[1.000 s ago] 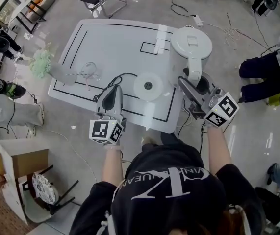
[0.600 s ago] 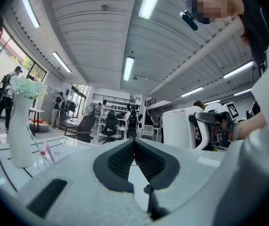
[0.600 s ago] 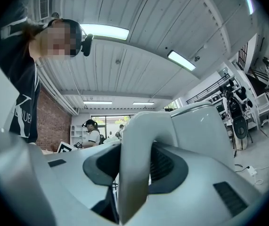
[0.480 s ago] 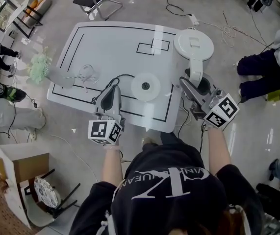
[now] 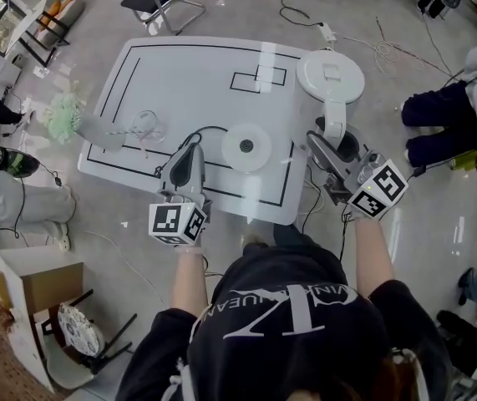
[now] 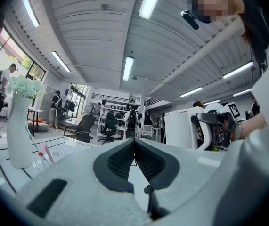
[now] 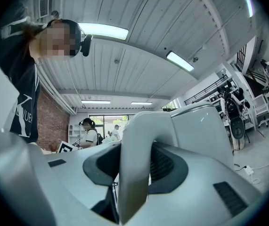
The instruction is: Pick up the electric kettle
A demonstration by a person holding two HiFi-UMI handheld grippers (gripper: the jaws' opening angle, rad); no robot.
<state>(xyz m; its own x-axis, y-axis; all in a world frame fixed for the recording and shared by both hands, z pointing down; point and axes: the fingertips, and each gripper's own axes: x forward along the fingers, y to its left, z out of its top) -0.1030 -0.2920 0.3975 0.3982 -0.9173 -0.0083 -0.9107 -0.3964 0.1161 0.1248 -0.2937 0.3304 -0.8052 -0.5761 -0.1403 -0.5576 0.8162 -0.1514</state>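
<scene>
Kettle (image 5: 330, 75) underside out of sight from above. Right gripper (image 5: 332, 140) clamped on kettle handle (image 7: 136, 164), pads half covered by it. Left gripper (image 6: 134, 142) jaws pressed together, empty.

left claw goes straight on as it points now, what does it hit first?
Nothing close: the left claw, shut, points across bare table. The vase sits left of its line, kettle right. The cable by its tip may lie under it; height unclear.
</scene>
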